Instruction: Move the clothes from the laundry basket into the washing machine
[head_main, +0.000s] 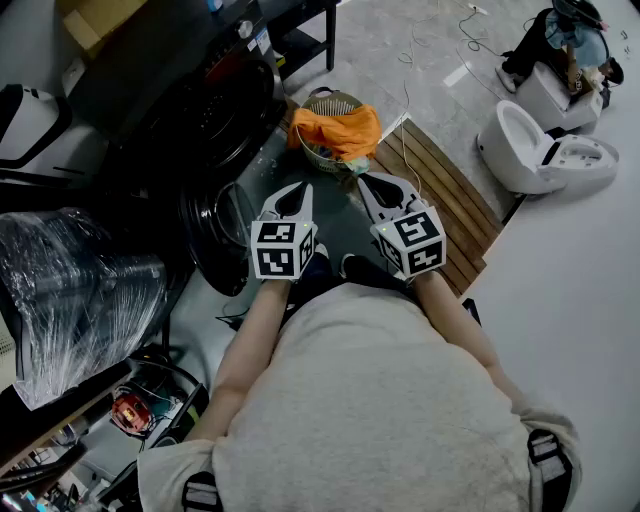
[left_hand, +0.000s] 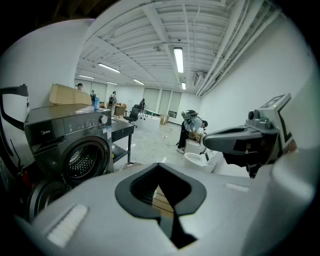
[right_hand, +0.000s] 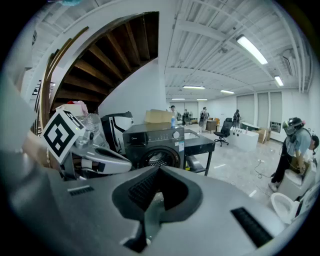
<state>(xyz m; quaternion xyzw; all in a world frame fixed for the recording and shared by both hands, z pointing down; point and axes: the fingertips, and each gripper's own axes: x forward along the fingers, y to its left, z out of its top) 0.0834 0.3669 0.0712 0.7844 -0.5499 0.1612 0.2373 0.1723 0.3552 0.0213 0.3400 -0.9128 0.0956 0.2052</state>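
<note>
An orange cloth (head_main: 338, 130) lies heaped in a round woven laundry basket (head_main: 318, 152) on the floor ahead of me. The dark washing machine (head_main: 195, 95) stands to the left, drum exposed, its round door (head_main: 222, 240) swung open toward me. It also shows as the washing machine (left_hand: 75, 145) in the left gripper view and the washing machine (right_hand: 155, 145) in the right gripper view. My left gripper (head_main: 297, 190) and right gripper (head_main: 372, 183) hover side by side just short of the basket. Both are shut with nothing between the jaws.
A slatted wooden board (head_main: 440, 200) lies right of the basket. White toilet bowls (head_main: 540, 150) sit at the far right, where a person (head_main: 565, 40) bends over. A plastic-wrapped bundle (head_main: 75, 290) rests on a shelf at left. Cables trail across the grey floor.
</note>
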